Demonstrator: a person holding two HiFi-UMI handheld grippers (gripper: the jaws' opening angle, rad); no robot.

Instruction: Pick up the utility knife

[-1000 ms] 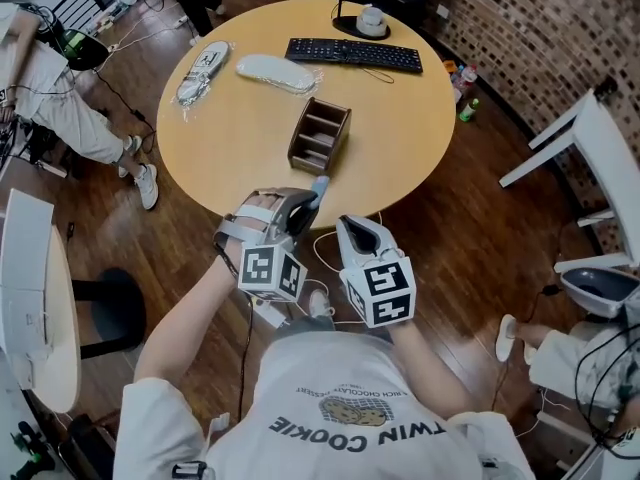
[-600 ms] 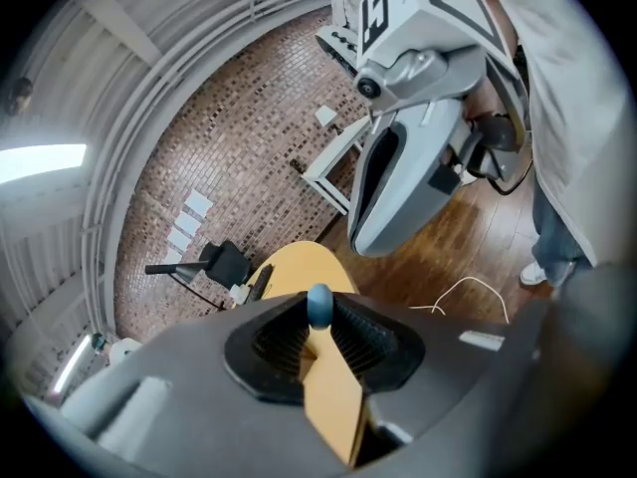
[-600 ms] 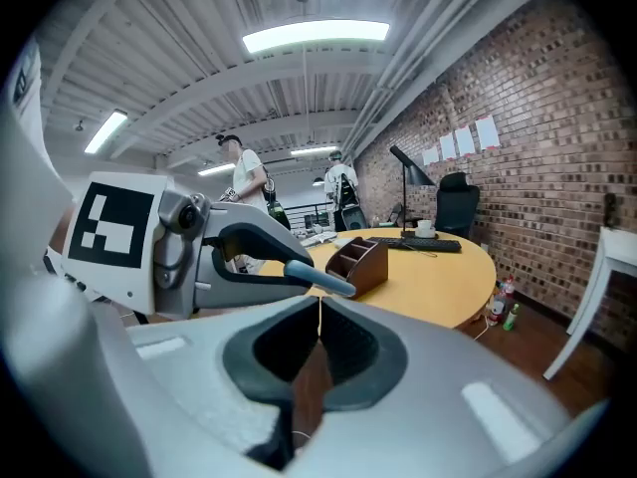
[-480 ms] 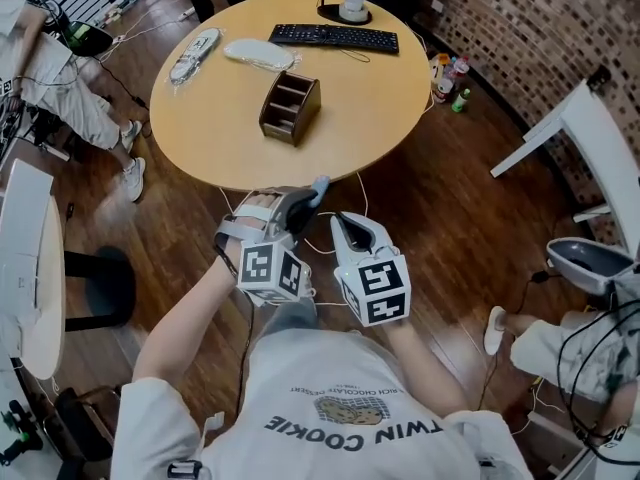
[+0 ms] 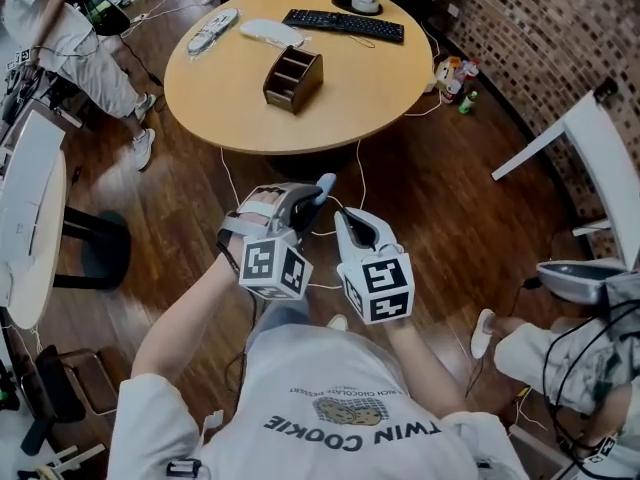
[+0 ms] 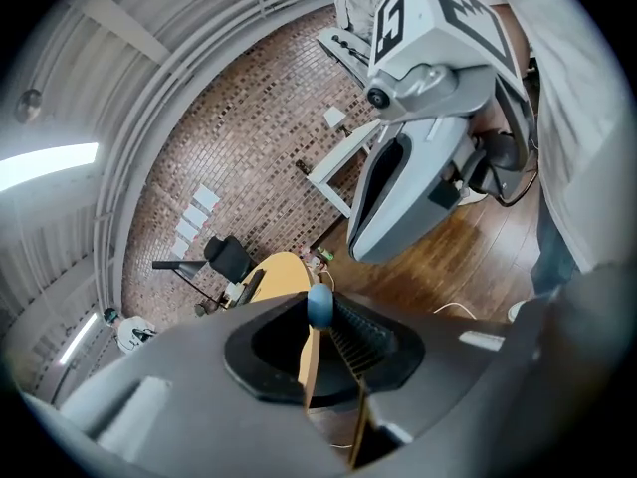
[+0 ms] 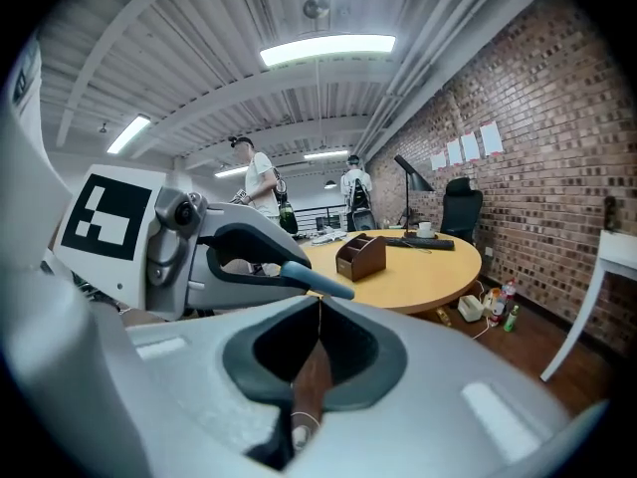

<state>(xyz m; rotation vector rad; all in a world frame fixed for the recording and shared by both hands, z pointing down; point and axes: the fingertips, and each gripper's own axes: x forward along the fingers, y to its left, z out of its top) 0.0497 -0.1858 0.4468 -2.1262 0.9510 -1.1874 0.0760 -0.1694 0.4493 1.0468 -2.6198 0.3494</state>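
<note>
Utility knife [image 5: 322, 184] in left gripper [image 5: 311, 200], right gripper [image 7: 318, 305] closed, own view

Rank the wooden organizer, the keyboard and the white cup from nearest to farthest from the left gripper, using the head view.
From the left gripper:
1. Wooden organizer, near side of the round table.
2. Keyboard, far side, behind the organizer.
3. White cup, at the far edge, beyond the keyboard.
</note>
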